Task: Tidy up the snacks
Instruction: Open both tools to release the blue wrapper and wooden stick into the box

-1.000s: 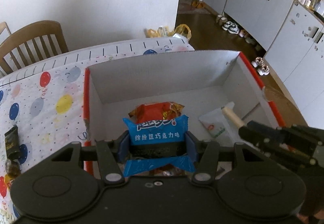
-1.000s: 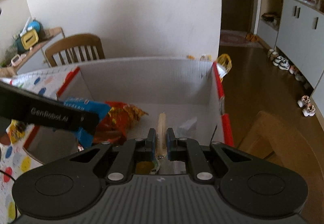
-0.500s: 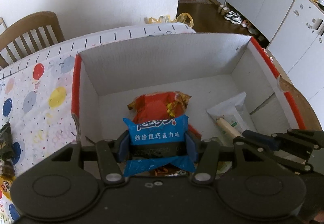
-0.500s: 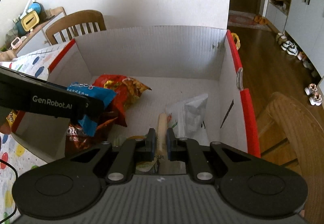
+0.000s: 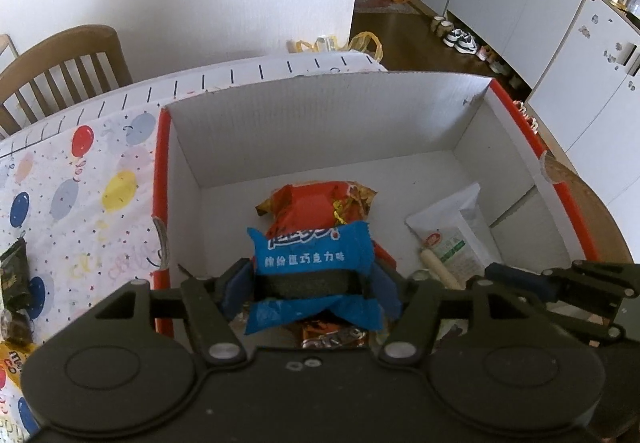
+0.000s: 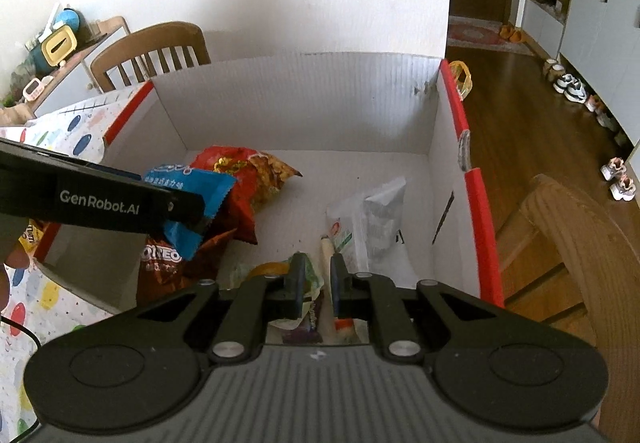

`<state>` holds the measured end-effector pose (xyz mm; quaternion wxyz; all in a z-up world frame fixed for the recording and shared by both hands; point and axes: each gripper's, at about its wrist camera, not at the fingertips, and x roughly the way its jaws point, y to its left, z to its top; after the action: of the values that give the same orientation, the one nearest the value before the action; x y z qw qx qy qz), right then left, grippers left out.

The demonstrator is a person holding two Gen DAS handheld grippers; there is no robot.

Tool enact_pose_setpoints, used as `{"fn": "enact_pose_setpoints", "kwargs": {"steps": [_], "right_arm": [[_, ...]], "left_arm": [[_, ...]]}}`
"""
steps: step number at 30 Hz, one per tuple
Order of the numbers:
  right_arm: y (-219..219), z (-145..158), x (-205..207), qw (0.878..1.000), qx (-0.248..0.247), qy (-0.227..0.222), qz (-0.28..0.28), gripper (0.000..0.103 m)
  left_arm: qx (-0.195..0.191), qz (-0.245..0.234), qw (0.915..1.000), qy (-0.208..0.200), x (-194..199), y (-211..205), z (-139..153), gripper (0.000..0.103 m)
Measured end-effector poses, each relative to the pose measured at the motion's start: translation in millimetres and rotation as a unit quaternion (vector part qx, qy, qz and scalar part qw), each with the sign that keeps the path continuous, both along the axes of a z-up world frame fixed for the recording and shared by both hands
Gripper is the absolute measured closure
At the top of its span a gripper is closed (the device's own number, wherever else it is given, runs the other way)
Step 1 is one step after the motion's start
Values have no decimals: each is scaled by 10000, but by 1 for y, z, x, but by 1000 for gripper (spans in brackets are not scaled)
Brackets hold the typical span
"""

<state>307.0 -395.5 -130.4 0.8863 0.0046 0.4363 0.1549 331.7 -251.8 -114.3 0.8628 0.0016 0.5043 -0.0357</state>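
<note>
Over the white cardboard box (image 5: 320, 131) with its red rim, both grippers hang – the left gripper (image 5: 310, 285) with the blue snack packet (image 5: 312, 263) between jaws that have just been opening, above a red bag (image 5: 312, 207); the right gripper (image 6: 316, 277) stands slightly parted, the pale stick (image 6: 326, 249) lying just beyond its tips

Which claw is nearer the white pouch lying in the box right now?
Right. The right claw hangs just beside the white pouch, at its near-left corner. The left claw is farther left, around the blue packet above the red bag.
</note>
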Motion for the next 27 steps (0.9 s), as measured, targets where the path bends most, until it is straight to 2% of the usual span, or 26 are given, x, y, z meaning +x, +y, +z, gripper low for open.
{"fn": "enact_pose_setpoints", "kwargs": {"steps": [4,11,16,17,18,19,20,21,27], "right_arm": [[-2,11,-8,9999,73,-119,1,89],[-4,30,-22,9994,131,-325,60,88],[-5,46,-31,9988,195,-457,50,87],[-4,49,-33,9986,216,-479,44,82],[-4,53,-35,9984,233,-516,35,70],[-4,56,-38,9981,242,-563,25,62],[-3,60,-41,9976,242,-648,11,46],[-2,63,-43,9971,234,-727,-2,38],[11,80,-53,9953,302,-913,129,38]], "left_arm": [[-48,37,9999,-125,-8,2,10,31],[-57,33,9992,-382,-25,6,32,28],[-88,64,9981,-606,-41,12,50,21],[-80,88,9978,-653,-45,14,53,20],[-101,108,9975,-695,-48,17,57,19],[-143,130,9971,-733,-51,20,60,19],[-171,162,9968,-765,-55,23,63,19],[-194,201,9963,-807,-58,27,67,18],[-230,319,9938,-1037,-79,48,84,15]]}}
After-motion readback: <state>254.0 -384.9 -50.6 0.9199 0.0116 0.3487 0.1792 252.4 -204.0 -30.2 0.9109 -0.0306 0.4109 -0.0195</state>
